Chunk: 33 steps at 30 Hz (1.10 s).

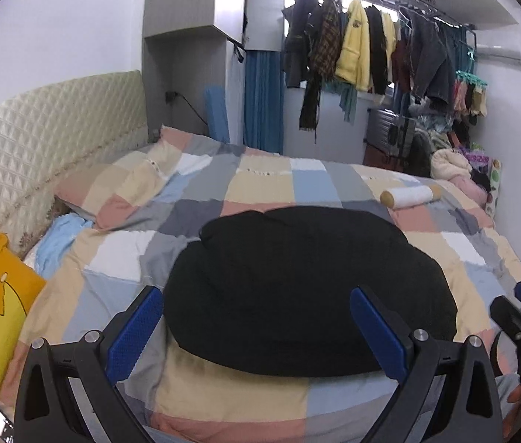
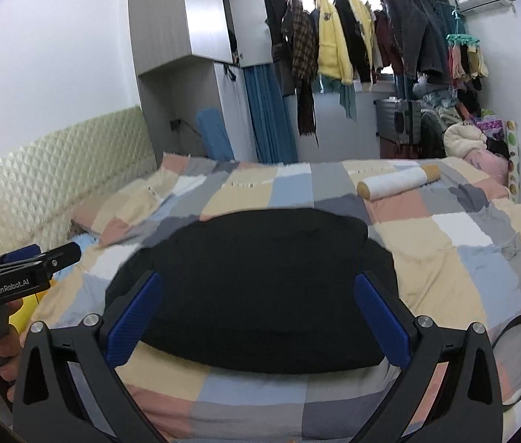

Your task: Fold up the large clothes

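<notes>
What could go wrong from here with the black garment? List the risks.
1. Both the left gripper and the right gripper are open over the black garment; pinching low could catch the patchwork quilt too.
2. The garment lies near the bed's near edge, so a pull toward you may drag it off.
3. The white roller lies just beyond it; pushing the garment forward might roll it.

A matt black cloth garment [image 1: 308, 288] lies on a soft patchwork cotton quilt [image 1: 260, 181] ahead of the tongs. Ribbed blue plastic pads [image 2: 133, 319] line matt black fingers with shiny metal bolts [image 1: 420, 334].
</notes>
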Tool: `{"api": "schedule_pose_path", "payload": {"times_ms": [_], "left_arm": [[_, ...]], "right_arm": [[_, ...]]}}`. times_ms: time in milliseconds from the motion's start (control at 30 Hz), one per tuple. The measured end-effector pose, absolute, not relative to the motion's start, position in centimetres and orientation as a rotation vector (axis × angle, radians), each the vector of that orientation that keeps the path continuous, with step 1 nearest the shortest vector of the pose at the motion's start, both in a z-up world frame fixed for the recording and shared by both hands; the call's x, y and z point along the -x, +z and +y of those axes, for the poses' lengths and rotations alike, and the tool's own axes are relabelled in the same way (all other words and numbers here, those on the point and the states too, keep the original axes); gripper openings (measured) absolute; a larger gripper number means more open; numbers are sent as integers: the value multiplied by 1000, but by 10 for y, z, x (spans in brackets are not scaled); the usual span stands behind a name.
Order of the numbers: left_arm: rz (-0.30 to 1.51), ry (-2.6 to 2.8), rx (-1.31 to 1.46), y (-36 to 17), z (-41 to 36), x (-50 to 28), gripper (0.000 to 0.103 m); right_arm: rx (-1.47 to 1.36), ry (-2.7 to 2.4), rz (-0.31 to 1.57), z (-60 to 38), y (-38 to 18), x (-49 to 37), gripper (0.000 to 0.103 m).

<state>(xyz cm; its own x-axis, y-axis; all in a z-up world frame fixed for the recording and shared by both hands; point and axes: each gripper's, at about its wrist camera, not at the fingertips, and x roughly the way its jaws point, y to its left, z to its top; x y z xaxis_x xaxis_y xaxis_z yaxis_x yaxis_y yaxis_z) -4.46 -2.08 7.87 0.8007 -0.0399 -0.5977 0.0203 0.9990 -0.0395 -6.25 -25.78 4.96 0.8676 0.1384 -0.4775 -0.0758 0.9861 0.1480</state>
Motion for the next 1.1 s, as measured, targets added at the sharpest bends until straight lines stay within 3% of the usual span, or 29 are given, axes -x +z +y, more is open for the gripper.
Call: {"api": "schedule_pose_path", "payload": {"times_ms": [1100], "left_arm": [[637, -57, 4, 81, -34, 59, 102]], "right_arm": [[-106, 103, 515, -259, 51, 67, 103]]}}
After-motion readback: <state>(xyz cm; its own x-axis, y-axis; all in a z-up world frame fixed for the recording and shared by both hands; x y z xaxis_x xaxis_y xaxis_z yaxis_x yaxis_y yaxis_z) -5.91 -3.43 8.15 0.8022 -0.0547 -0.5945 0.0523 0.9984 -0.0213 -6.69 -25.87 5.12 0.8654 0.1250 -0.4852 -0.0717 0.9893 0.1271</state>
